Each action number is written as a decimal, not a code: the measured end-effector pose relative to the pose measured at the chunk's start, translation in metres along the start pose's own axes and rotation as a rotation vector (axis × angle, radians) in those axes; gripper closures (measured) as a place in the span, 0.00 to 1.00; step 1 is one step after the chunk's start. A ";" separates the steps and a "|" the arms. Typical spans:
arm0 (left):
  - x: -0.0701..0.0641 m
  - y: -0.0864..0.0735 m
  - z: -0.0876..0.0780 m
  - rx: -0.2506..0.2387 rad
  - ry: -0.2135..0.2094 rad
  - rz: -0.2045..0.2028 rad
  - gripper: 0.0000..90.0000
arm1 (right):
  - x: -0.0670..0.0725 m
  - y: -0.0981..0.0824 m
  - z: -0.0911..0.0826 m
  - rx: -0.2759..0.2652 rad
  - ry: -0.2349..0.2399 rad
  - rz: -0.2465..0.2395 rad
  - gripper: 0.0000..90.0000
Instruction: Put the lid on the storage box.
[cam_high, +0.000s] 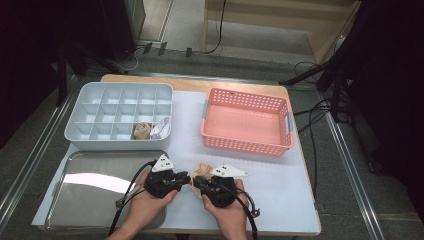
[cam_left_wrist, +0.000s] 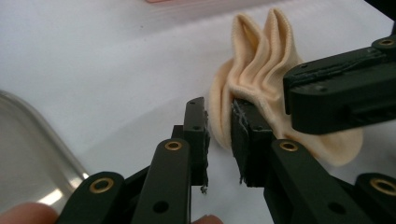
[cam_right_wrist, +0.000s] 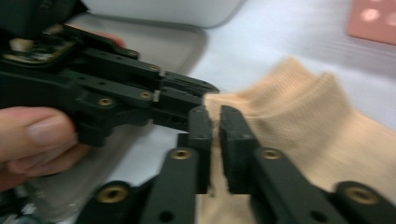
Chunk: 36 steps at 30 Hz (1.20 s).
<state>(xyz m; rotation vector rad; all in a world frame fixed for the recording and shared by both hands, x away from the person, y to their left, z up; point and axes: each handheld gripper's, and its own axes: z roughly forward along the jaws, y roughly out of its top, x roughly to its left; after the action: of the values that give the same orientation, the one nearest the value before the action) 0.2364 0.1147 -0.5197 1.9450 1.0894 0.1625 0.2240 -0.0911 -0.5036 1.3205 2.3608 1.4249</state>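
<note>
Item 1: sock (cam_high: 202, 170), peach-beige knit, ribbed, soft and bunched in folds; lies on the white bench cover (cam_high: 280, 175), near centre, btwn my two grippers.

Item 2: left gripper (cam_high: 186, 176), black, brass rivets. Left gripper view (cam_left_wrist: 218, 135) shows its jaws nearly together w/ an edge of sock fabric in the narrow gap; pads look pressed on the cloth.

Item 3: right gripper (cam_high: 196, 181), same build. Right gripper view (cam_right_wrist: 214, 140): jaws close together, a thin fold of sock btwn them, frame blurred; can't tell if pads still pinch.

Item 4: steel tray (cam_high: 75, 200), shiny, rounded corners, near left.

Item 5: organiser box (cam_high: 90, 92), pale grey plastic, grid of compartments, far left. High view has two rolled sock bundles in its near row, one tan (cam_high: 141, 131), one white (cam_high: 160, 128).

Item 6: basket (cam_high: 247, 141), pink perforated plastic, rectangular, far right of centre.
</note>
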 end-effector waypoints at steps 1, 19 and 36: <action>0.001 0.000 -0.001 -0.003 0.004 0.000 0.85 | -0.001 0.000 -0.001 -0.005 0.023 0.009 0.84; 0.008 0.001 -0.012 -0.017 -0.044 -0.020 0.93 | -0.036 -0.028 -0.045 -0.032 -0.169 0.123 0.92; -0.017 0.007 -0.008 -0.049 -0.037 0.105 0.84 | -0.018 -0.027 -0.007 0.022 -0.182 -0.002 0.89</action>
<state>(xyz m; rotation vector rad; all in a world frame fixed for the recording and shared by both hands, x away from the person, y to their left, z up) 0.2272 0.1054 -0.5050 1.9544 0.9514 0.2080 0.2145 -0.1135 -0.5261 1.3885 2.2658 1.2236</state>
